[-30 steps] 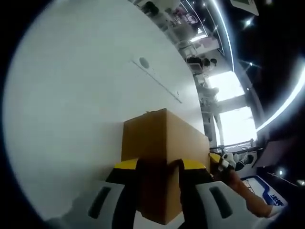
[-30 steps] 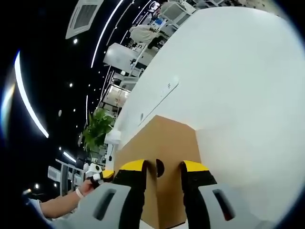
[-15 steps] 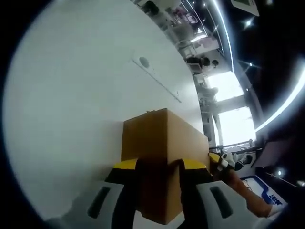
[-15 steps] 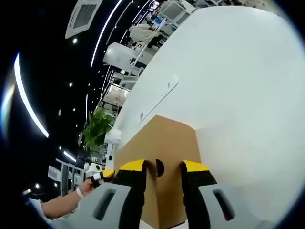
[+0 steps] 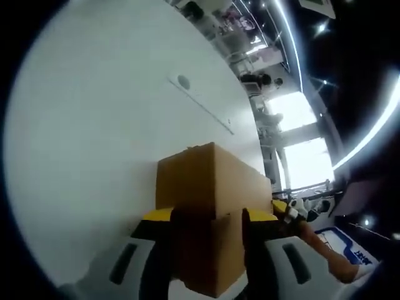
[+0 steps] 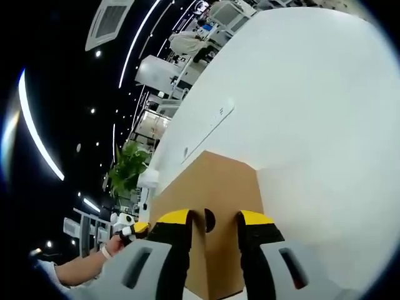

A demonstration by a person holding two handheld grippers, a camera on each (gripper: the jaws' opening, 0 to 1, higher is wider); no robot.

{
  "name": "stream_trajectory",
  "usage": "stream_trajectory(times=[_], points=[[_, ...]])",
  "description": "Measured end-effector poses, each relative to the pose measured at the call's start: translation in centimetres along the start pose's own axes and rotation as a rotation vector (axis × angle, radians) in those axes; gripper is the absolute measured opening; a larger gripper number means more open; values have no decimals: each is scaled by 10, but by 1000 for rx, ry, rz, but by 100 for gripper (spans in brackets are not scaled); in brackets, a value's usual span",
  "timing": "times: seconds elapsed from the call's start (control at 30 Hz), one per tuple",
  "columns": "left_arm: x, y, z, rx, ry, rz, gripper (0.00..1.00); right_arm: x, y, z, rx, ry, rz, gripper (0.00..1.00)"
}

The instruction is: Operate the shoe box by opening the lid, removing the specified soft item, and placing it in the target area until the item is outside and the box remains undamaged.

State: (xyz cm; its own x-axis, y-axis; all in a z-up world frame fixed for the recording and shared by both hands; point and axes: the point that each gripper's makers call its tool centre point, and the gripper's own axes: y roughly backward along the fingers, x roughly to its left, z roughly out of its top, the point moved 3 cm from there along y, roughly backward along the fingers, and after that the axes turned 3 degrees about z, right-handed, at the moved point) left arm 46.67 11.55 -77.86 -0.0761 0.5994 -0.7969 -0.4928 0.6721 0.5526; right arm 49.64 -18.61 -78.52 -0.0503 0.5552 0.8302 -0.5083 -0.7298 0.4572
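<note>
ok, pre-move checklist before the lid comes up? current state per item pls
1. Left gripper on the shoe box: ok, jaws straddle the near end, set slightly wider than 0.5 s ago.
2. Right gripper on the opposite end: ok, jaws either side of the round hole.
3. Lid closed: ok, top looks flat and shut in both views.
4. Box undamaged: ok, no dents or tears visible.
5. Box seated on the white table: ok.
6. Soft item inside: cannot tell, box is shut.
</note>
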Motion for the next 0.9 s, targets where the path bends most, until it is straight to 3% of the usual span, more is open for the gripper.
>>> stream_trajectory(times=[0.23, 0.4, 0.67, 0.77, 0.9], points=[[-8, 1, 4, -11, -58, 5, 62, -1, 0, 1, 3, -1, 0, 28], [-17, 11, 2, -2, -251, 25, 66, -2, 0, 1, 9, 7, 4, 28], [-48, 30, 18, -112, -489, 64, 82, -1, -1, 1, 20, -1, 10, 28], [-67, 36, 10, -89, -565, 26, 82, -1, 0, 0, 21, 0, 9, 28], [-84, 46, 5, -79, -686, 41, 85, -1, 0, 0, 22, 2, 11, 28]])
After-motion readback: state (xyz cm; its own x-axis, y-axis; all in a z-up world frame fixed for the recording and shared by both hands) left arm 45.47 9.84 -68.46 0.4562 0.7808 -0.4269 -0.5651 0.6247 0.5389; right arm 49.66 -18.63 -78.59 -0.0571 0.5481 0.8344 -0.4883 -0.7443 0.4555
